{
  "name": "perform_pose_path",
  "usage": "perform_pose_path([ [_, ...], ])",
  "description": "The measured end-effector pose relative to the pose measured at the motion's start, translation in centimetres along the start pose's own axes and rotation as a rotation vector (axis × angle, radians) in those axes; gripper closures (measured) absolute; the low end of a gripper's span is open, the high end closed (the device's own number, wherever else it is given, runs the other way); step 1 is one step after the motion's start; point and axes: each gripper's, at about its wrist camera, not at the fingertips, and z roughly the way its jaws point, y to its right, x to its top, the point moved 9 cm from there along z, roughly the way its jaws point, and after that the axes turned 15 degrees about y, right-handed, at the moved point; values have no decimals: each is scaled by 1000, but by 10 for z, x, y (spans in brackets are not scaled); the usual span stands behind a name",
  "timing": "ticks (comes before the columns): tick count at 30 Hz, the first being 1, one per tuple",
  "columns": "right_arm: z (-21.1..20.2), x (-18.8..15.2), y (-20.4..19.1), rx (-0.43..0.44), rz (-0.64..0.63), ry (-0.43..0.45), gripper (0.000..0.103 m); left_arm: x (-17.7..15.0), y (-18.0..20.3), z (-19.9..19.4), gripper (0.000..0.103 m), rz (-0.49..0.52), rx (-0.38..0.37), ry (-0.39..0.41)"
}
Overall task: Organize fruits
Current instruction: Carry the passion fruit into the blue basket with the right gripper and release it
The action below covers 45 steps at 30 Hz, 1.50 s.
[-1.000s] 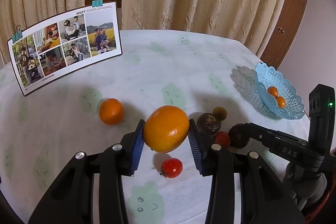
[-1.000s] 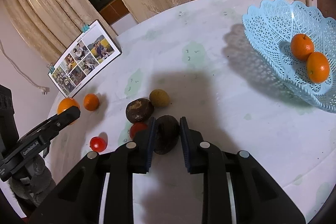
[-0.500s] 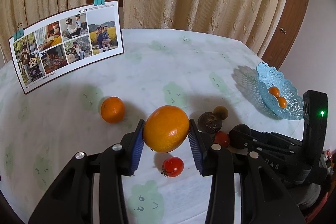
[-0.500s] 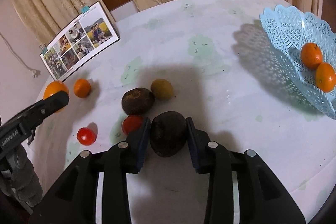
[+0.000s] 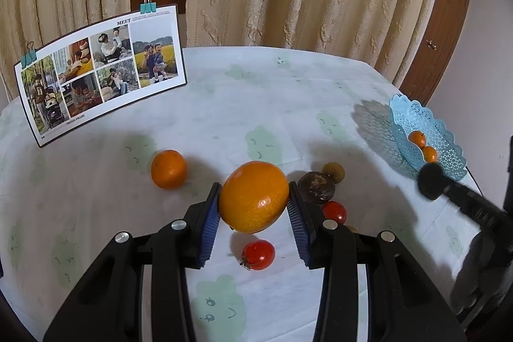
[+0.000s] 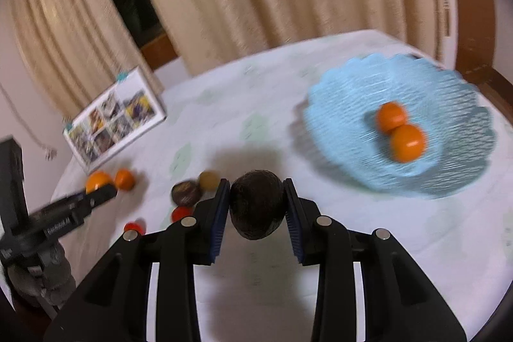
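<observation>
Fruit sort, part done. Blue lattice basket at the table's far right edge: holds two small oranges, touching one another; nothing else visible in it. Left gripper: jaws clamped on a large orange, which hangs clear of the tablecloth, its shadow on the cloth below it. Right gripper: jaws clamped on a dark brown rough-skinned fruit, lifted off the cloth and aimed toward the basket; this view is motion-blurred, so the fruit's kind cannot be told. Loose on the cloth, not yet gathered: one small orange to the left of the held orange; one dark brown round fruit touching a smaller tan fruit behind it; one red tomato just beside the left gripper's right finger; a second red tomato below the held orange. A hint of another small item shows behind that right finger, too hidden to name. Photo board with clips stands at the far left, no part of the sort. Judged tally: two fruits placed, two in transit, five or so left on the table.
</observation>
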Motion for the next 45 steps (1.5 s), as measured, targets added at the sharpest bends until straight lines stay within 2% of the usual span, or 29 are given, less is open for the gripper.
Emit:
perform_pose_path([
  [8, -28, 36, 55, -125, 34, 126, 68, 1, 16, -1, 62, 17, -3, 4],
  [16, -32, 48, 107, -241, 43, 167, 68, 4, 33, -2, 62, 34, -9, 9],
  [21, -30, 47, 122, -303, 10, 191, 68, 7, 45, -3, 62, 47, -16, 13],
  [25, -33, 50, 124, -329, -13, 224, 55, 11, 58, -2, 62, 65, -21, 16],
  [29, -36, 49, 127, -376, -46, 250, 54, 17, 78, 1, 62, 90, -40, 23],
  [31, -40, 49, 130, -393, -55, 266, 45, 19, 93, 3, 62, 106, -53, 25],
  [33, -43, 49, 133, -408, -54, 282, 41, 21, 109, 7, 62, 123, -68, 28],
  [42, -52, 46, 149, -458, -54, 322, 40, 27, 177, 34, 62, 196, -131, 23],
  [45, -54, 45, 153, -465, -39, 332, 36, 28, 196, 44, 62, 216, -147, 17],
])
